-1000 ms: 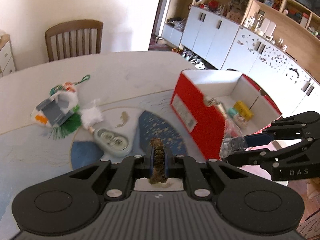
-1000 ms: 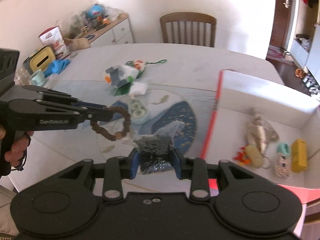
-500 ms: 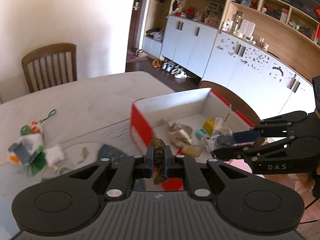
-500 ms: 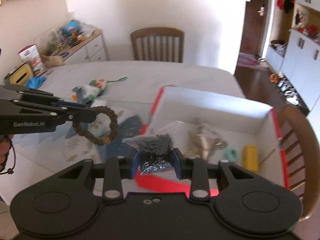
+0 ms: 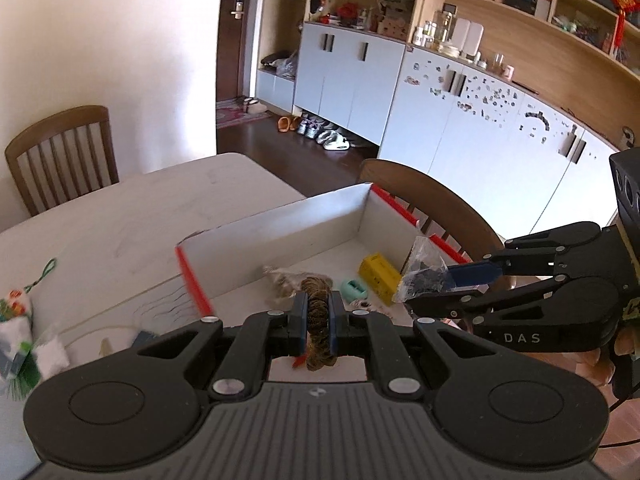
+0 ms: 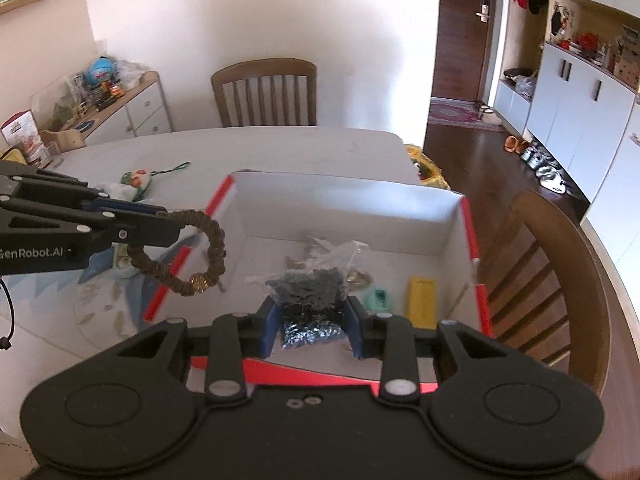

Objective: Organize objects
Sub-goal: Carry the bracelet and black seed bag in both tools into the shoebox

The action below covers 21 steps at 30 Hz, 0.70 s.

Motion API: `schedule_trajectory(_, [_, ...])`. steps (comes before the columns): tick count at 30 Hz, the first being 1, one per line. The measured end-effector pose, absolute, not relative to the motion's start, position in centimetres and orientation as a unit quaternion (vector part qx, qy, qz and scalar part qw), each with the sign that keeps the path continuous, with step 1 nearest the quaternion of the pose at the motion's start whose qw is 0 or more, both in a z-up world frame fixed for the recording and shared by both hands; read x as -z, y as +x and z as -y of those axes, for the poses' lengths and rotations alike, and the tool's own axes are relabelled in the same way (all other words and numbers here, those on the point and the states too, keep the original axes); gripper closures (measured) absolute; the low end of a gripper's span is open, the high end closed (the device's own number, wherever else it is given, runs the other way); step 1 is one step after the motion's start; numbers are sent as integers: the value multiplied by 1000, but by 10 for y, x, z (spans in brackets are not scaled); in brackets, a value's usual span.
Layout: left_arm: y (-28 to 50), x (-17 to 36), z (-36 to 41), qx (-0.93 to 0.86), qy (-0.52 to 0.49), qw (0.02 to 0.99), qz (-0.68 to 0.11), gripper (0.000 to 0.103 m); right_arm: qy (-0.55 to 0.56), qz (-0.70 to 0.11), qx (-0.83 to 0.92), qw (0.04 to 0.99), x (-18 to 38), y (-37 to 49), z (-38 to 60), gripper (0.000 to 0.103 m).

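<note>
The left tongs (image 5: pixel 318 320) are closed tight on a brown bead bracelet (image 5: pixel 317 334), which hangs as a loop with one gold bead (seen best from the right wrist camera) over the near left edge of the box (image 6: pixel 448 216). The right tongs (image 6: pixel 312 320) are clamped on a small clear bag of dark beads (image 6: pixel 310 296), held above the open box, whose walls are white inside with red rims. On the box floor lie a yellow block (image 6: pixel 420 296), a small teal piece (image 6: pixel 378 298) just beside it, and a crumpled clear packet (image 5: pixel 280 278) with something metallic in it. The box sits on the pale worktop (image 6: pixel 280 148), near its right end. Further left on the worktop are a green-and-white stuffed charm with a green cord (image 6: pixel 138 178) and a blue patterned mat (image 6: pixel 100 304). Wooden chairs (image 6: pixel 266 94) stand at the far side and beside the box
</note>
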<state>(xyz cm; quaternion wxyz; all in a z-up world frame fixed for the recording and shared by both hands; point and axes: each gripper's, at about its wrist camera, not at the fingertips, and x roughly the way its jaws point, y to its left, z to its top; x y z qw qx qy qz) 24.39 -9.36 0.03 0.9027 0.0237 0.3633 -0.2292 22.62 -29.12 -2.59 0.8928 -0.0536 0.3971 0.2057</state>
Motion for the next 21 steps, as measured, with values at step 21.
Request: schedule_trajectory(21, [313,63,170,256,9,839,-479,93,-50,-437,-218,871,56,307,322,70])
